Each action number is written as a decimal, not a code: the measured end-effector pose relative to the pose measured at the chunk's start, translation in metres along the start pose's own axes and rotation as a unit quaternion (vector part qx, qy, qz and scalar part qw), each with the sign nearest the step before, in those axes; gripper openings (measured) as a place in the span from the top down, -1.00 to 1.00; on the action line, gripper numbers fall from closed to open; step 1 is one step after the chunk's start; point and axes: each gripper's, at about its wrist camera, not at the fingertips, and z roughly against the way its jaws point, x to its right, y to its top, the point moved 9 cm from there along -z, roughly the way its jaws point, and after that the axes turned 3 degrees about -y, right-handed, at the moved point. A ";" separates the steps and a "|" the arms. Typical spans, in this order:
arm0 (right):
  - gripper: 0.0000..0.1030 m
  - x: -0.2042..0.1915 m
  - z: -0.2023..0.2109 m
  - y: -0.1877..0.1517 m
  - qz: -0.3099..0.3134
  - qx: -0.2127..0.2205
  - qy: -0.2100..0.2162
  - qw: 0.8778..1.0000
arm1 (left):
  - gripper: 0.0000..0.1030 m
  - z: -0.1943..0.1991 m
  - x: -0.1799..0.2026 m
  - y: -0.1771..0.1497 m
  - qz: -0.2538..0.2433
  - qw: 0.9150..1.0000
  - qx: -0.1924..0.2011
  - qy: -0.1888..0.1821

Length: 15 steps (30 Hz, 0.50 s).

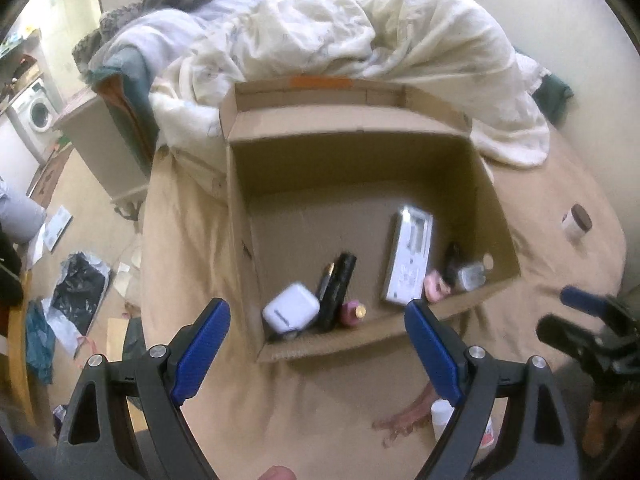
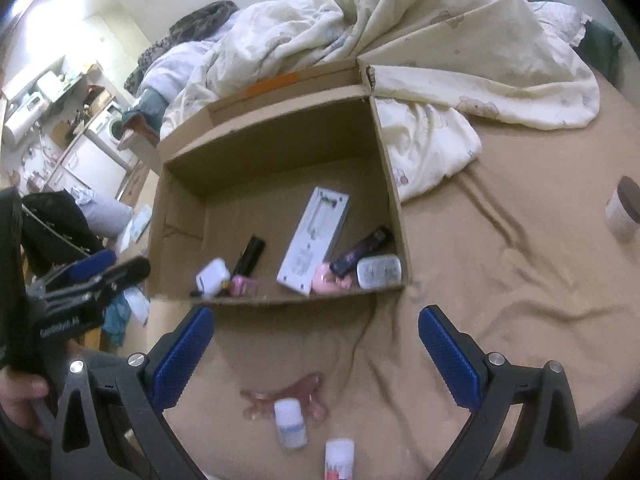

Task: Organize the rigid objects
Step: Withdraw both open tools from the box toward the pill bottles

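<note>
An open cardboard box (image 1: 360,148) (image 2: 276,140) sits on a tan bed sheet. Inside lie a white earbud case (image 1: 291,309) (image 2: 213,276), a black tube (image 1: 338,284) (image 2: 250,256), a pink bottle (image 1: 352,313) (image 2: 242,286), a white flat device (image 1: 409,255) (image 2: 314,240), a pink object (image 1: 434,286) (image 2: 326,282) and a silver tin (image 1: 472,276) (image 2: 378,270). My left gripper (image 1: 318,344) is open and empty above the box's near edge. My right gripper (image 2: 316,354) is open and empty over the sheet, above a pink claw clip (image 2: 292,396) and two white bottles (image 2: 290,422) (image 2: 339,458).
A rumpled white duvet (image 1: 360,36) (image 2: 420,32) lies behind the box. A brown-lidded jar (image 1: 576,222) (image 2: 622,208) stands on the sheet at the right. The floor at the left holds clutter (image 1: 76,292) and a washing machine (image 1: 34,114).
</note>
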 end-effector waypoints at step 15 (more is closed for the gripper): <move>-1.00 0.007 -0.001 -0.029 0.004 0.010 -0.035 0.999 | -0.70 -0.039 0.031 -0.056 -0.029 0.994 -0.099 -0.029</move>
